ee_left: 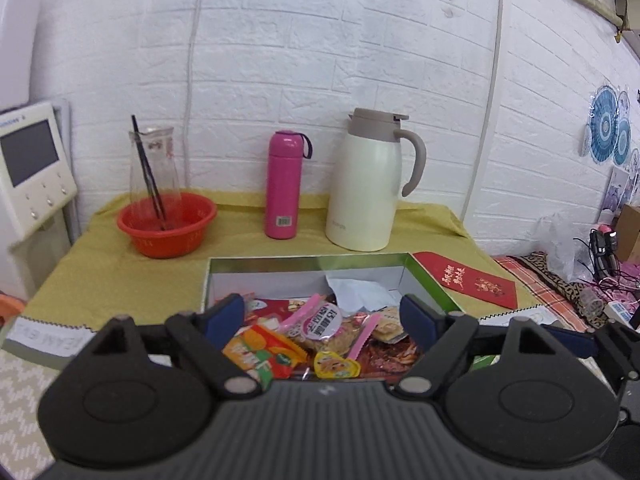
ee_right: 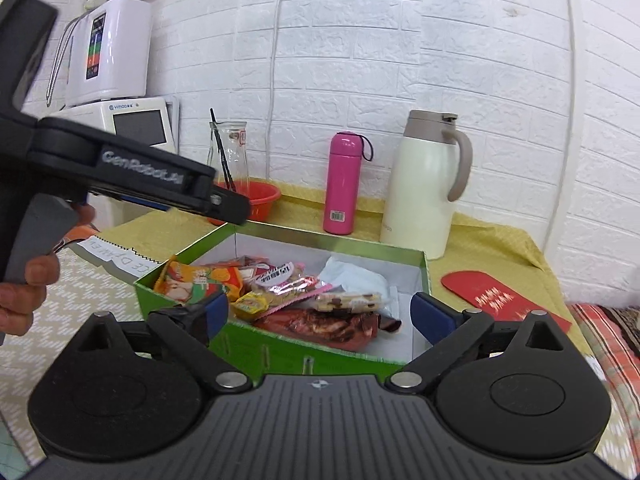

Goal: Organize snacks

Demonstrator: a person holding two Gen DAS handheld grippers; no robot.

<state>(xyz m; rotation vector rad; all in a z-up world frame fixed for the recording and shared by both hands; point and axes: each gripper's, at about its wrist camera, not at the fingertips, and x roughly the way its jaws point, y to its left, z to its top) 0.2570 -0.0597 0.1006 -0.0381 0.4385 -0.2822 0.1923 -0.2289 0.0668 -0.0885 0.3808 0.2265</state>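
Note:
An open green box (ee_left: 428, 280) with a white inside sits on the yellow-green cloth. It holds several snack packets: an orange one (ee_left: 256, 354), a pink-edged one with a round label (ee_left: 320, 320), a small yellow one (ee_left: 336, 366), a dark red one (ee_right: 320, 326), a nougat bar (ee_right: 348, 302) and a white wrapper (ee_right: 352, 276). My left gripper (ee_left: 322, 316) hangs open over the box's near side with nothing between its blue pads. My right gripper (ee_right: 324, 314) is open and empty in front of the box's front wall (ee_right: 280, 354). A hand (ee_right: 24, 280) holds the left gripper's handle.
Behind the box stand a red basin (ee_left: 166, 228) with a glass carafe (ee_left: 154, 168), a pink flask (ee_left: 284, 192) and a cream thermos jug (ee_left: 366, 192). A red envelope (ee_left: 468, 280) lies to the box's right. A white appliance (ee_left: 28, 168) stands at the left, clutter at the far right.

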